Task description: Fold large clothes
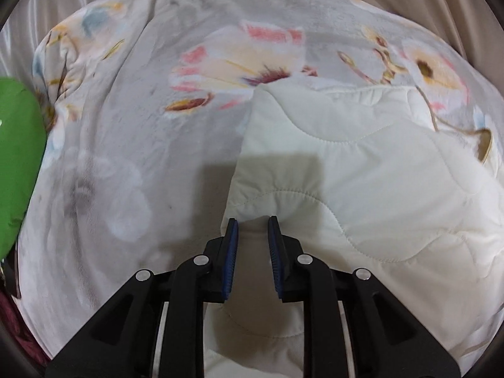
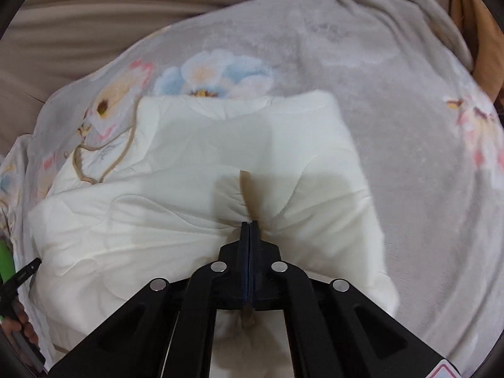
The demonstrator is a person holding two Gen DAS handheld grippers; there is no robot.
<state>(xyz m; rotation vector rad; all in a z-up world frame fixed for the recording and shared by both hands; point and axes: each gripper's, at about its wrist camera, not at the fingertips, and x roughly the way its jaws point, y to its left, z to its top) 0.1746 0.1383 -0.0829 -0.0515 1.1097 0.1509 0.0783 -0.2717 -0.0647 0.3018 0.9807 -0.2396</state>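
A cream quilted cover point(image 1: 362, 173) lies folded on a grey floral blanket point(image 1: 132, 132). In the left wrist view my left gripper point(image 1: 253, 219) stands at the quilt's near edge. A thick fold of the cream cloth fills the gap between its blue pads point(image 1: 232, 245), and the stitching puckers toward the tips. In the right wrist view the same quilt point(image 2: 189, 163) spreads ahead. My right gripper point(image 2: 249, 222) is shut on its near edge, pinching a tan trim strip point(image 2: 247, 189), with creases fanning out from the tips.
The floral blanket point(image 2: 393, 157) covers most of the surface, over beige sheeting point(image 2: 78, 31). A green object point(image 1: 15, 157) sits at the far left. A hand point(image 2: 23, 327) and a black tool part point(image 2: 22, 275) show at the lower left. Orange-brown cloth point(image 2: 485, 50) is at the upper right.
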